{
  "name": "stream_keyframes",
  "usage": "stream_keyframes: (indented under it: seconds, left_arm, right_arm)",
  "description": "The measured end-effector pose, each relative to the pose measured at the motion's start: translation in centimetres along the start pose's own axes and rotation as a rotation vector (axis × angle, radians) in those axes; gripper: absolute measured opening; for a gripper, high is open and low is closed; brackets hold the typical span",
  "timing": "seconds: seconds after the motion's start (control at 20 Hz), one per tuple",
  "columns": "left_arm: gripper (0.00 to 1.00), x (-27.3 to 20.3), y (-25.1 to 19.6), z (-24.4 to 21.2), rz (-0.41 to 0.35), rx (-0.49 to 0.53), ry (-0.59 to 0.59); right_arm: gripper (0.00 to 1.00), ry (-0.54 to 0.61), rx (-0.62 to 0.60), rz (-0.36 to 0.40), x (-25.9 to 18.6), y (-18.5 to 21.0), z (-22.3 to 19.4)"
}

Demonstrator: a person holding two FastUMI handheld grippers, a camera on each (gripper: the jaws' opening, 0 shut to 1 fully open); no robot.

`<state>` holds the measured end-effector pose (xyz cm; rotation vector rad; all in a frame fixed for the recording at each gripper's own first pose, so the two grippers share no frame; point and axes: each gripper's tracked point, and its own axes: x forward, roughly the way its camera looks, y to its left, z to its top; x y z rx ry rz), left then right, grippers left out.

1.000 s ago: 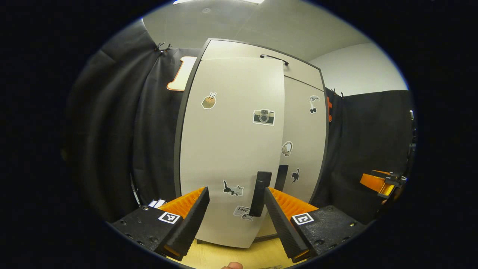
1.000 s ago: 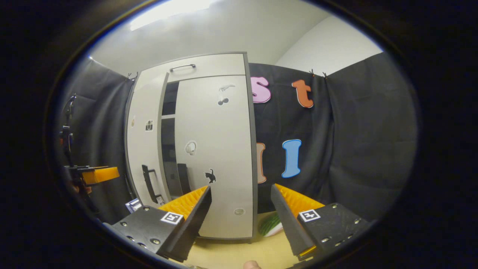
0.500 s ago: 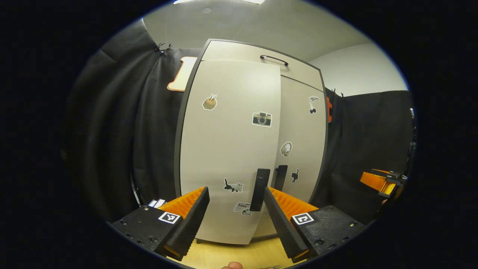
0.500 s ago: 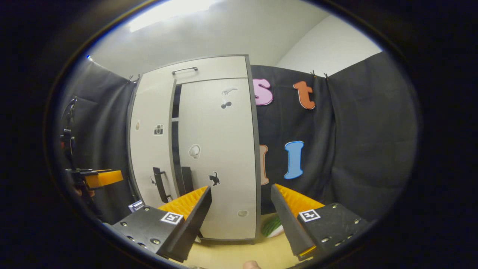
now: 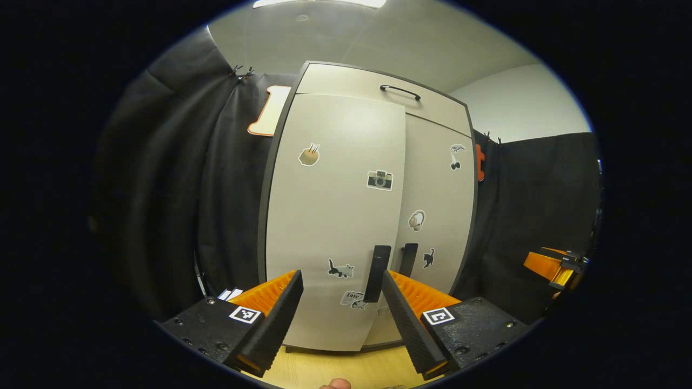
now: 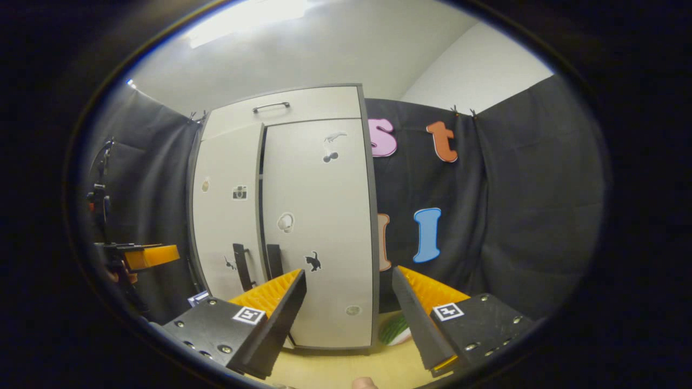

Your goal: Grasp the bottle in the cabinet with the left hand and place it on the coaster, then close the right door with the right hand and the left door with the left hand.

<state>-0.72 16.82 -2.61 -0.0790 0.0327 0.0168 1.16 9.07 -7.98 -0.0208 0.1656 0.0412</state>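
- Left gripper view: the left gripper (image 5: 341, 313) hangs in front of a tall pale-grey two-door cabinet (image 5: 373, 86) standing on a light wooden tabletop (image 5: 335, 370), its jaws spread wide with nothing between them.
- The cabinet's left door (image 5: 332, 216), dotted with small stickers of a camera and a cat, sits nearly flush with the frame; its black vertical bar handle (image 5: 377, 273) shows just beyond the gripper's right-hand finger, apart from it.
- The right door (image 5: 435, 210) lies shut beside it, carrying its own black handle (image 5: 408, 259) close to the first.
- A flat drawer front with a slim dark pull (image 5: 400, 92) tops both doors.
- At the far right edge, the right gripper (image 5: 554, 266) pokes in against the black cloth wall, well apart from the cabinet; whether it is open cannot be told from here.
- Right gripper view: the right gripper (image 6: 348, 319) faces the same cabinet from farther right, jaws spread and empty.
- A thin dark gap (image 6: 261, 205) remains between the two doors, so the left door stands just short of closed.
- A green-and-white object (image 6: 396, 328) rests on the tabletop by the cabinet's right foot, partly hidden behind the gripper's finger; what it is cannot be told.
- The bottle and coaster cannot be made out for certain.
- The left gripper shows at the left edge, clear of the doors.
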Motion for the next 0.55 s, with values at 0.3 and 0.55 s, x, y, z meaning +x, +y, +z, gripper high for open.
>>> stream_keyframes:
  seconds: [0.3, 0.55]
  left_arm:
    - [0.93, -0.7, -0.21, 0.26, 0.008, 0.011, -0.007]
    - [0.93, -0.98, -0.53, 0.66, 0.014, 0.027, -0.017]
  right_arm:
    - [0.94, -0.004, 0.0, 0.01, -0.42, 0.15, 0.22]
    - [0.97, -0.012, 0.005, 0.029, -0.58, 0.38, 0.43]
